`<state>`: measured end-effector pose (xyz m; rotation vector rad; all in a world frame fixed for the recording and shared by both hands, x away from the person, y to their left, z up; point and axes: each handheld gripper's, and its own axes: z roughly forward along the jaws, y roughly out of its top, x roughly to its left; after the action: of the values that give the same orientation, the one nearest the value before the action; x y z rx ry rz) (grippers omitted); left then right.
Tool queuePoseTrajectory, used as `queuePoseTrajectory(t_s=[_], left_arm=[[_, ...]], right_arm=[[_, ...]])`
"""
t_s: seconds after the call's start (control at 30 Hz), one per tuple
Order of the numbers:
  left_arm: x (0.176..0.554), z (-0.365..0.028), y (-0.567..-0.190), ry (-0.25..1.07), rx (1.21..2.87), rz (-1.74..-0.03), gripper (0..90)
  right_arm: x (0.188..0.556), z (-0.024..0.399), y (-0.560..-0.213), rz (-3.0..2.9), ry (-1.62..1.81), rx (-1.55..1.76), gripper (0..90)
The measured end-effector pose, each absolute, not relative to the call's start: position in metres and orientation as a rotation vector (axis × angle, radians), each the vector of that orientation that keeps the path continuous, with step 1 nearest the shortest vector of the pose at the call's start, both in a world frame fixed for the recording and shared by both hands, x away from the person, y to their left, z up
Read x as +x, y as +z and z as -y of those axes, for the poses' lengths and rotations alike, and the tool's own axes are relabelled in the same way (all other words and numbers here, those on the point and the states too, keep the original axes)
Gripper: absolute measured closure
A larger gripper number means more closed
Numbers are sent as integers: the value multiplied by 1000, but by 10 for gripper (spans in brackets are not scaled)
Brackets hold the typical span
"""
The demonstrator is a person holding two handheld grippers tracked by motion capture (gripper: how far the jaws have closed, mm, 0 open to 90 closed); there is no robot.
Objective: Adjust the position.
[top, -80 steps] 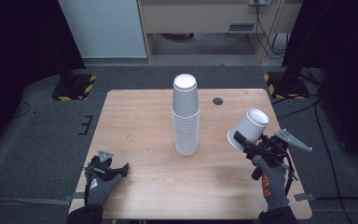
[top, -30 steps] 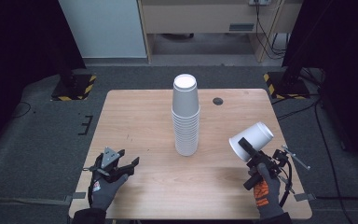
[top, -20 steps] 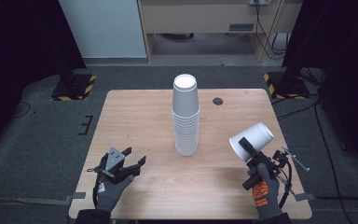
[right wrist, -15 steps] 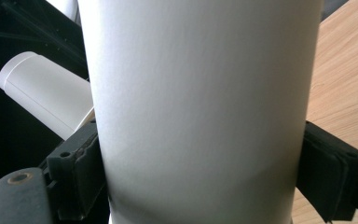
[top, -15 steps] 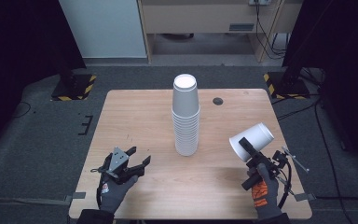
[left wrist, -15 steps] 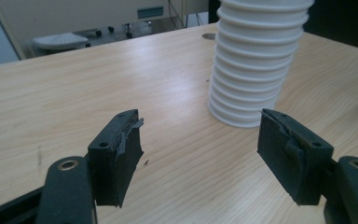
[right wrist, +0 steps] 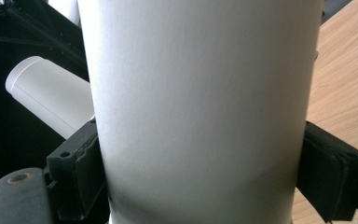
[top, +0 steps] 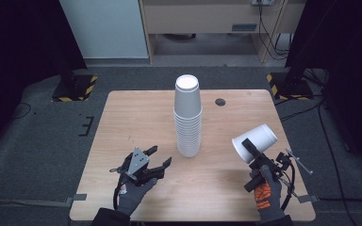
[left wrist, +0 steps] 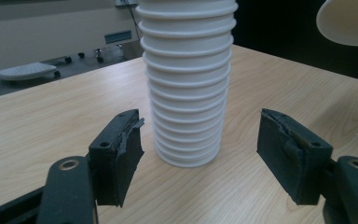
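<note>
1. Cup stack: a tall column of nested white paper cups, mouths down, standing upright near the middle of the desk. In the left gripper view the stack stands beyond the gap between the two black jaws, apart from both.
2. Left gripper: jaws spread wide and empty, low over the desk's near left area, pointing toward the stack. Change from 2.7 s ago: the gripper has advanced from the near left edge toward the stack.
3. Right gripper: jaws pinching a single white cup, held tilted above the desk's near right area with its mouth facing left. In the right gripper view the cup sits between both pads. Change from 2.7 s ago: the cup is lower and nearer the person.
4. Desk: light wood grain, with a small dark round disc near the far edge.
5. Room: dark grey carpet, yellow-black striped stand feet at the far corners, and a cabinet with cables behind.
</note>
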<state>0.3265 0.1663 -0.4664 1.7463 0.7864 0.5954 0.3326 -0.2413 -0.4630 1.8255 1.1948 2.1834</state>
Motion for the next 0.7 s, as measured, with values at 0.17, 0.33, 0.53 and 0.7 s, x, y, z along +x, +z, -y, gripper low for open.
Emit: queuePoseTrajectory(t_s=[0.17, 0.33, 0.53, 0.7], left_arm=[[329, -150, -464, 576, 1751, -755, 304], [332, -134, -462, 560, 1749, -728, 308], [334, -115, -459, 554, 1750, -691, 312], [337, -104, -456, 546, 1740, -672, 315]], right_arm=[[332, 241, -460, -1220, 2169, 1799, 140], [332, 240, -457, -1235, 2170, 1764, 140], [332, 239, -456, -1231, 2191, 1767, 139], [333, 237, -456, -1242, 2202, 1769, 139]])
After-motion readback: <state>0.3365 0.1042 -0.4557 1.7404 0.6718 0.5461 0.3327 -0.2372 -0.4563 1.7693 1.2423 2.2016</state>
